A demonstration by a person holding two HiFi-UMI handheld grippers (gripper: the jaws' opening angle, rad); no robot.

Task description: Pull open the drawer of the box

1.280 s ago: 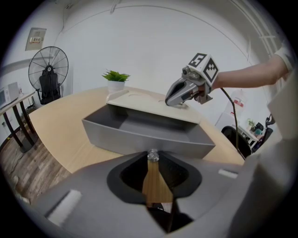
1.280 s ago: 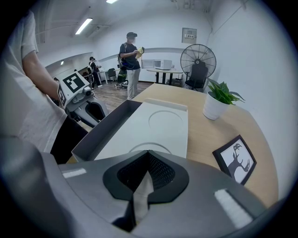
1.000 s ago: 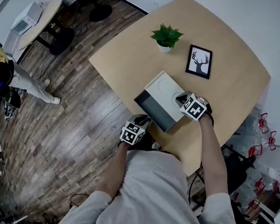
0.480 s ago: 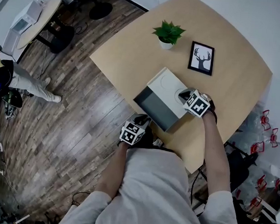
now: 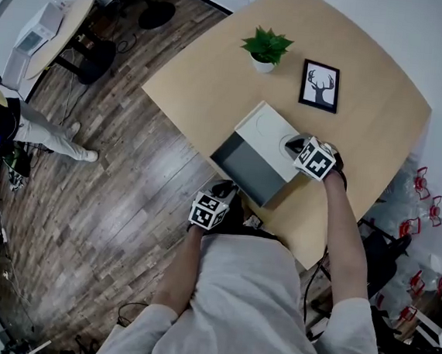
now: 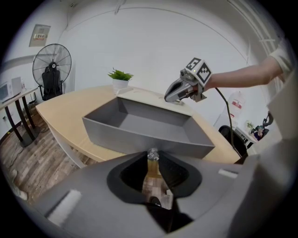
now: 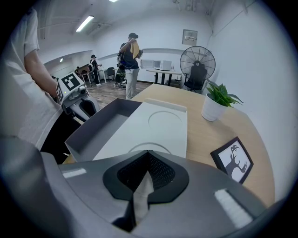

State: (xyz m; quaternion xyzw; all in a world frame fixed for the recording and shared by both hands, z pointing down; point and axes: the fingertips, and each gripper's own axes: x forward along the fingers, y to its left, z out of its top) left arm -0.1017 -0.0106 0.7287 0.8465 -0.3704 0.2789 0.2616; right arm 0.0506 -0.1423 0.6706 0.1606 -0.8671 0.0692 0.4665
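My left tongs (image 6: 152, 161) clench the small knob (image 6: 152, 153) at 6 o'clock on the drawer (image 6: 139, 122), seemingly light and stiff; right tongs (image 7: 148, 152), closed empty, steady the box (image 7: 163, 125).

box (image 5: 270, 134): we see it on table (image 5: 207, 78)
drawer (image 5: 247, 167): out of box front
plant (image 5: 266, 46), frame (image 5: 321, 86): behind box
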